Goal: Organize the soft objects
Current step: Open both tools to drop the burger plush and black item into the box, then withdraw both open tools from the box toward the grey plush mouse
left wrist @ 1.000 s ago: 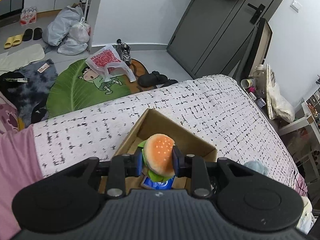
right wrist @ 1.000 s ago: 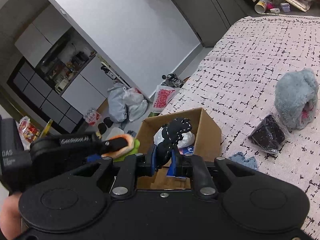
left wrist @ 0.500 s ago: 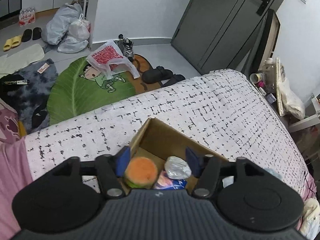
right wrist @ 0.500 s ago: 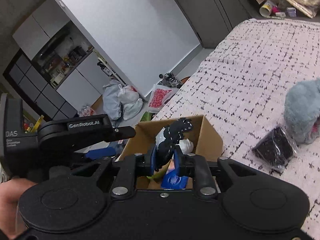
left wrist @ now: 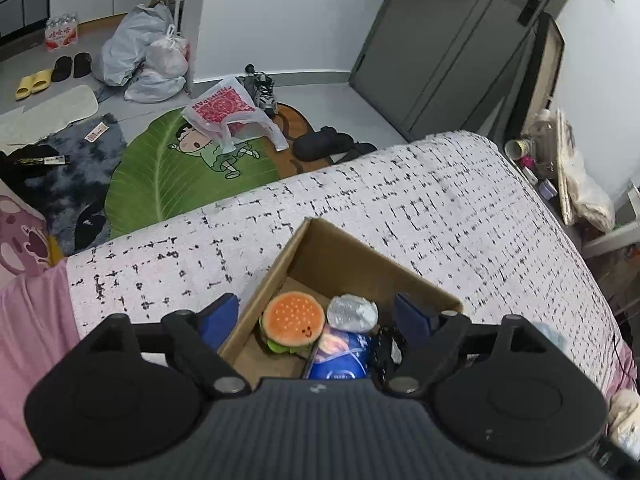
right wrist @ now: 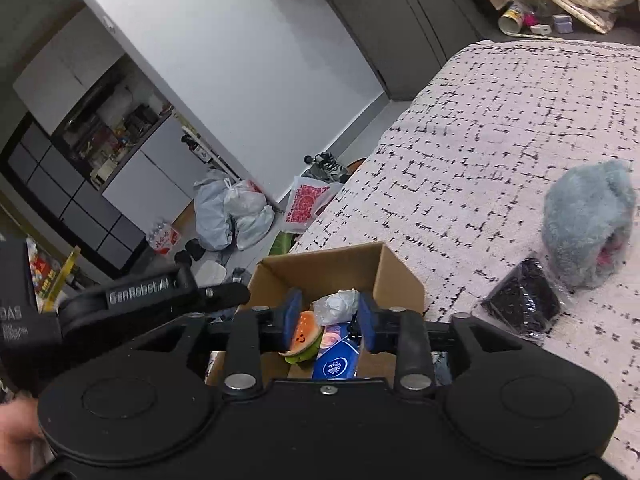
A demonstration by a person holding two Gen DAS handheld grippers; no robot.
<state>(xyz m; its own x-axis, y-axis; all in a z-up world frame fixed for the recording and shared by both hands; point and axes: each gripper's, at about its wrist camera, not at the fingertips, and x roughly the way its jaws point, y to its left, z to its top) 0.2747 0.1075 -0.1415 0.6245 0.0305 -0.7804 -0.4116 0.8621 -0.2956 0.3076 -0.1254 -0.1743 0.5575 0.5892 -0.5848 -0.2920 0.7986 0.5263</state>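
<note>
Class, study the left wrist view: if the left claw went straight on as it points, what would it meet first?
Probably the burger plush lying in the cardboard box, between the opening jaws of the left claw; depth is unclear.
</note>
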